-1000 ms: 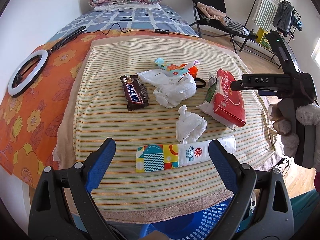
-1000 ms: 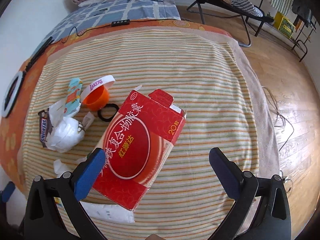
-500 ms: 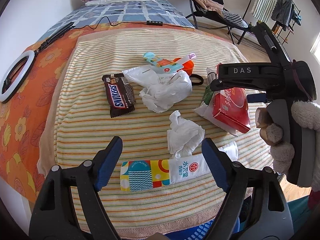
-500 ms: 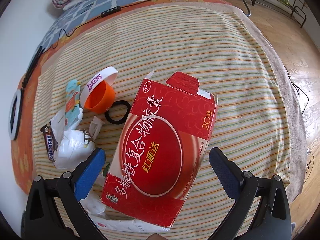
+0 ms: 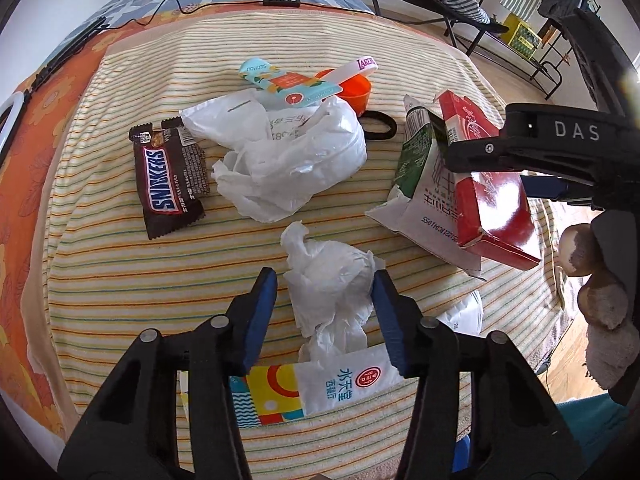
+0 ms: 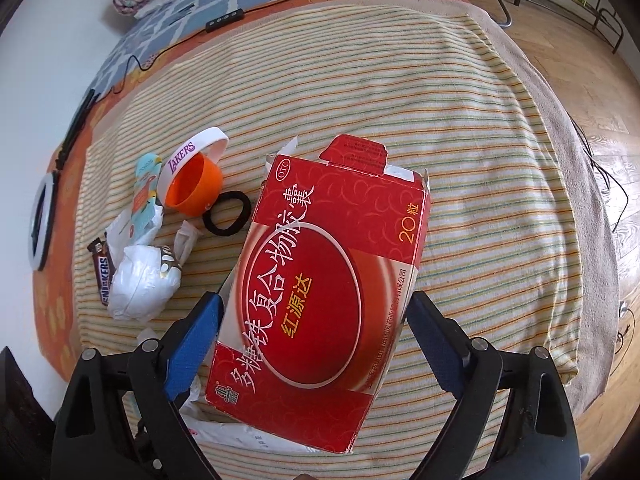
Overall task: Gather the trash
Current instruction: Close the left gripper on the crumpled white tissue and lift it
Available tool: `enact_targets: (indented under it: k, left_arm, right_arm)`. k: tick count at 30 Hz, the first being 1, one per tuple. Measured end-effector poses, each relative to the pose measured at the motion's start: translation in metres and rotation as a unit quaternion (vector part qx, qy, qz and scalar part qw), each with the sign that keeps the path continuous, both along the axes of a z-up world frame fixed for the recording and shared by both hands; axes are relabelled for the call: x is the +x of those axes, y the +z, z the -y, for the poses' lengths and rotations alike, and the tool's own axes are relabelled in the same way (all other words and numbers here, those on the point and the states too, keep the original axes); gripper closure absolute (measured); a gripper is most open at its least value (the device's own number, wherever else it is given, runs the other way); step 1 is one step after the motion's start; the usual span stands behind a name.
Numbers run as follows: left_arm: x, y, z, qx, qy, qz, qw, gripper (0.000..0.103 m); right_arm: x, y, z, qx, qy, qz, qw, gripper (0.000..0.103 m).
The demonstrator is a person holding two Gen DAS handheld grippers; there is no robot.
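Two blue pads of the left hand-held gripper (image 5: 324, 300) are closing in on the crumpled tissue (image 5: 330, 280) lying on the striped blanket (image 5: 120, 280) of the bed; its right pad is touching the wad, its left pad is standing just clear. Being soft, featherlight paper, the tissue is likely calling for a pinch across its bulky middle. The right hand-held gripper (image 6: 316, 320) is straddling the red box (image 6: 320, 296), jaws wide, not yet pressing. That thin, hollow card is probably denting easily, so its long side edges are looking the safest hold.
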State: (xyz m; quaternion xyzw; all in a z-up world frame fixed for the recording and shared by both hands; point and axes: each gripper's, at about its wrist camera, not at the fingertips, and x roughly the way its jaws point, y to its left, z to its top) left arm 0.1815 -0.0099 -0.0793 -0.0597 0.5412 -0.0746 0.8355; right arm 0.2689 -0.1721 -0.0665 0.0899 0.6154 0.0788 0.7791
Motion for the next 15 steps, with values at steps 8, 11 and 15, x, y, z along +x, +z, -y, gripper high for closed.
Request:
enact_targets:
  k: [8,11,15]
  left_arm:
    - [-0.003,0.005,0.003,-0.003,-0.004,0.013,0.9999,0.076]
    - [-0.004,0.011,-0.004,-0.005,0.007,0.022,0.9997,0.077]
    - [-0.005,0.019,-0.015,-0.013,0.021,0.033,0.9992,0.08]
  right_arm:
    - [-0.02,0.016,0.018,0.01,0.017,0.032,0.999,0.011]
    - [-0.026,0.022,0.021,0.002,0.023,0.049,0.999,0.012]
    - [-0.033,0.032,0.028,-0.003,0.026,0.068,0.997,0.012]
